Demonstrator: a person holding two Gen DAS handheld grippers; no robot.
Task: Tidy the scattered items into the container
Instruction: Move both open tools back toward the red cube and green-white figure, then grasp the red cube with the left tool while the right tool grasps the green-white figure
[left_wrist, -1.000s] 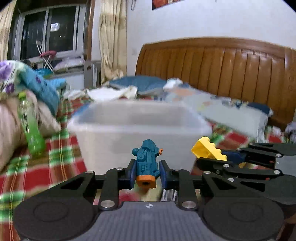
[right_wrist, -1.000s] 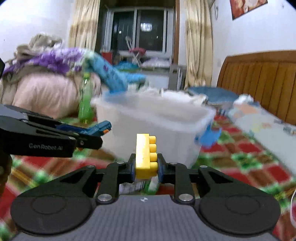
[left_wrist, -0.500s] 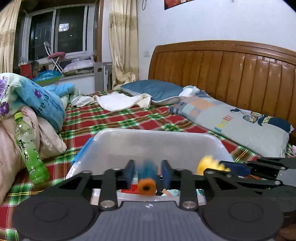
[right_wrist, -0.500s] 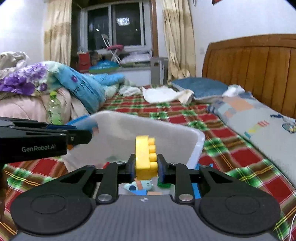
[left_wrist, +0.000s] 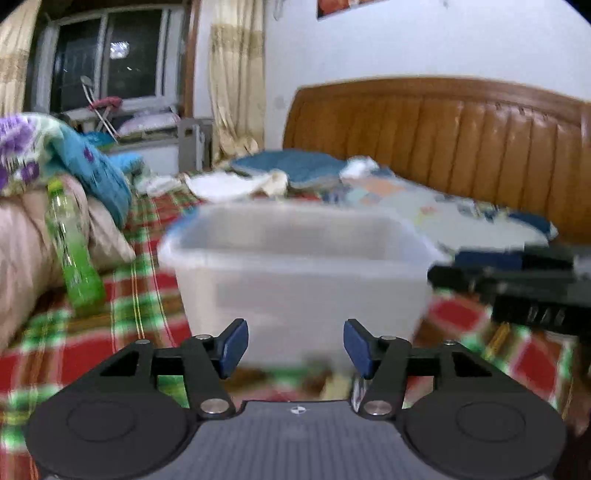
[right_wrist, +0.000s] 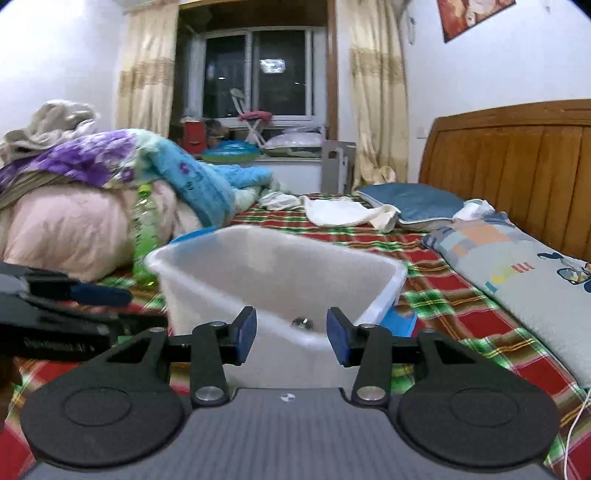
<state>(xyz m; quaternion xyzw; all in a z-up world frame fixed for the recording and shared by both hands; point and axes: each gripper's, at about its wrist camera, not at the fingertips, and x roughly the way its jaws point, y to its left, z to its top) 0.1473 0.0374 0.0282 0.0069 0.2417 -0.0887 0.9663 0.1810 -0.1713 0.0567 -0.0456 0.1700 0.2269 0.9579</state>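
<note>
Left gripper (left_wrist: 295, 343) spread apart, nothing between pads. Right gripper (right_wrist: 291, 334) same. Plastic box (right_wrist: 273, 273) on plaid bedspread (right_wrist: 461, 299), just in front. Looks light, thin-walled, smooth, probably slippery; take by rim.

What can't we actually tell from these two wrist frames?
- Bin contents: left wrist view is motion-blurred and level with the frosted wall; nothing inside shows.
- Bin floor: right wrist view shows only one small shiny object, too small to identify; the near wall and tongs hide the rest.
- Any items on the bed near the bin: hidden by the gripper bodies at the bottom of both views.
- Bottle label: blurred.
</note>
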